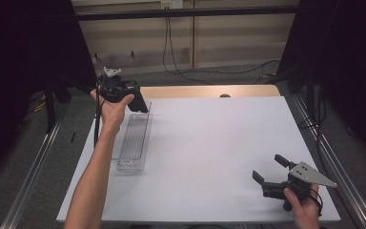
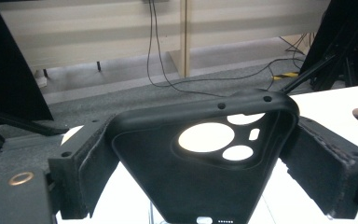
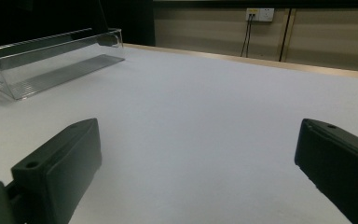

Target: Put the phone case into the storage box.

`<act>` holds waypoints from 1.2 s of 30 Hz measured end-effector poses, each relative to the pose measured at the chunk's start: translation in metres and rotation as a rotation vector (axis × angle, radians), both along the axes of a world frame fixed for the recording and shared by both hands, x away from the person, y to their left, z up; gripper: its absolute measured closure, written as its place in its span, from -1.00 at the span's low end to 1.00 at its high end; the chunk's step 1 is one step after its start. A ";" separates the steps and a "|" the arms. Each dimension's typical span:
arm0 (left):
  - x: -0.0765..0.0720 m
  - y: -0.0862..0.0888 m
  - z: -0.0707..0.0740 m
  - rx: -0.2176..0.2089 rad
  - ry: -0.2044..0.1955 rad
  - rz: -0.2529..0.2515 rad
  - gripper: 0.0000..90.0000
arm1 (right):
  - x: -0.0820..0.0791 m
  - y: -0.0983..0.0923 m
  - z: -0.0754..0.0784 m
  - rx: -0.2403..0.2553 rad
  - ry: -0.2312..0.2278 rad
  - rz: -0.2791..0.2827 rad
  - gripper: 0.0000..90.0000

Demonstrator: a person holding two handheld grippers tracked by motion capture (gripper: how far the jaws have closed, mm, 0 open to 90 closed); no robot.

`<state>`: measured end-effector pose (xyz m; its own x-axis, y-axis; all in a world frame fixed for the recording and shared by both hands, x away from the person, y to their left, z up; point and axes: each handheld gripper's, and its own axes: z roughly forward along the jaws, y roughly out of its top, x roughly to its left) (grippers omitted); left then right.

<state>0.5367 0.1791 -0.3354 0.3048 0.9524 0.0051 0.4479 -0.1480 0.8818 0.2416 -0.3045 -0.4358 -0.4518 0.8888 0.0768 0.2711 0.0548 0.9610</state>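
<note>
My left gripper (image 1: 136, 98) is raised over the far end of a clear plastic tray (image 1: 132, 143) at the table's left and is shut on a black phone case (image 1: 139, 100). In the left gripper view the phone case (image 2: 200, 172) sits clamped between both jaws, its camera cut-outs facing me. My right gripper (image 1: 270, 168) rests low near the table's front right corner, open, with nothing between its jaws. The right gripper view shows the open right gripper (image 3: 200, 168) above bare white table and the tray (image 3: 51, 60) lying far off at the left.
A white sheet (image 1: 209, 152) covers the table, with a wooden strip (image 1: 209, 91) along the far edge. Metal rails run down both sides. Cables (image 1: 181, 67) trail over the floor beyond the table. Dark curtains hang at left and right.
</note>
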 end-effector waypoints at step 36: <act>0.010 -0.009 -0.022 0.030 0.014 0.044 -0.72 | 0.000 -0.001 -0.001 0.002 0.004 0.000 -1.00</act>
<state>0.5469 0.1705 -0.3575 0.2624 0.9645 0.0303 0.4665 -0.1543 0.8709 0.2413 -0.3058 -0.4370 -0.4515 0.8886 0.0807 0.2752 0.0526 0.9599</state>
